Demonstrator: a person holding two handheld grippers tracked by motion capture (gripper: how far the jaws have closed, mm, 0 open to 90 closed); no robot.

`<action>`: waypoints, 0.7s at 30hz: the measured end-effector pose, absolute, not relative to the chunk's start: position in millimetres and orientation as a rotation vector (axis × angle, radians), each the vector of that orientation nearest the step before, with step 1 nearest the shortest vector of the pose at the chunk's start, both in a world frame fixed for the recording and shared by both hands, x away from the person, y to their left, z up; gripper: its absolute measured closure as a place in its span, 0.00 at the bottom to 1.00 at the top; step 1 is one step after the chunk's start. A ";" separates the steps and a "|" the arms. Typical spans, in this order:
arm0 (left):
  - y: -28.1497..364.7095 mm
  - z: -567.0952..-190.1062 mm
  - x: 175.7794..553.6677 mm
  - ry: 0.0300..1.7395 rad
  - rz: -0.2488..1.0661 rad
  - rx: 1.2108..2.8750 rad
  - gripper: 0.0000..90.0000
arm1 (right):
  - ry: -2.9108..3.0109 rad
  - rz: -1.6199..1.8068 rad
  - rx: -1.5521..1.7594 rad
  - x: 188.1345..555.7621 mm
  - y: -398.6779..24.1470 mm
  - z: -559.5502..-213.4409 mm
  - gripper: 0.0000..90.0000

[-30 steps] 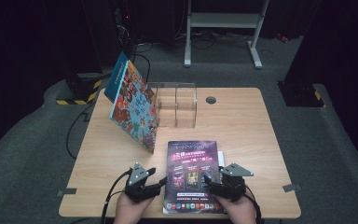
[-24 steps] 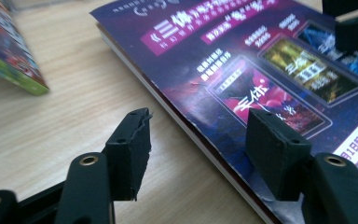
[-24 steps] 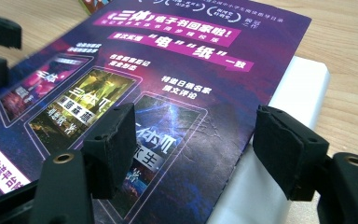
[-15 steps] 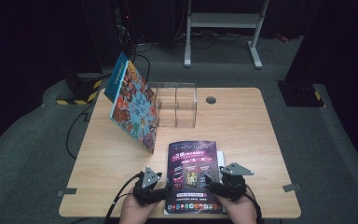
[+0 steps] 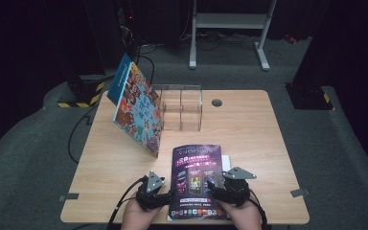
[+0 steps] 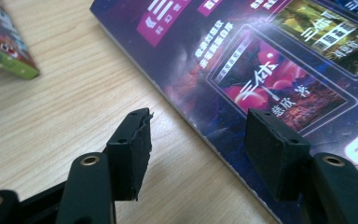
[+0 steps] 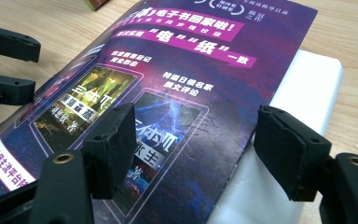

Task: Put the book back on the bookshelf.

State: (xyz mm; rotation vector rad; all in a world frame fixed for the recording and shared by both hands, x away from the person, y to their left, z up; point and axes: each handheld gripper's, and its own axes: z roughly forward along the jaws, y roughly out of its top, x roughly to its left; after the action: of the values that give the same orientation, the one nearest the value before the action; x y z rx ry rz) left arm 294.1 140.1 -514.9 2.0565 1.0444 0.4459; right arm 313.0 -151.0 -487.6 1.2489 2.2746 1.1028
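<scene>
Now purple magazine (image 5: 196,182) lies flat near table's (image 5: 249,129) front edge. Left gripper (image 6: 198,140) & right gripper (image 7: 196,144) both part-open, straddling its side edges, gripping nothing. Prob thin, floppy, slick; pinch at edges.

two books (image 5: 196,179), one clear box (image 5: 181,108)

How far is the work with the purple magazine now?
Looks done: a colourful book leans against the clear holder. In hand: left gripper and right gripper straddle the purple magazine's side edges, jaws open. Left: gripping and lifting it, probably toward the holder.
</scene>
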 end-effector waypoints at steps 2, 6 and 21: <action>142.8 -515.4 294.2 1.075 0.456 2.060 0.47 | 2.275 1.117 1.262 312.6 -152.6 -488.1 0.34; 149.2 -518.2 294.6 1.111 0.529 2.085 0.58 | 2.250 1.123 1.262 310.6 -157.3 -489.6 0.34; 142.8 -521.5 300.7 1.120 0.448 2.064 0.66 | 2.197 1.130 1.255 308.4 -166.2 -489.5 0.35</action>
State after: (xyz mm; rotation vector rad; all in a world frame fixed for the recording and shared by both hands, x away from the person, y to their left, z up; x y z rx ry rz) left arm 300.7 142.8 -521.5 2.0640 1.1196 0.4482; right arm 308.4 -166.2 -489.5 1.2546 2.1968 1.1299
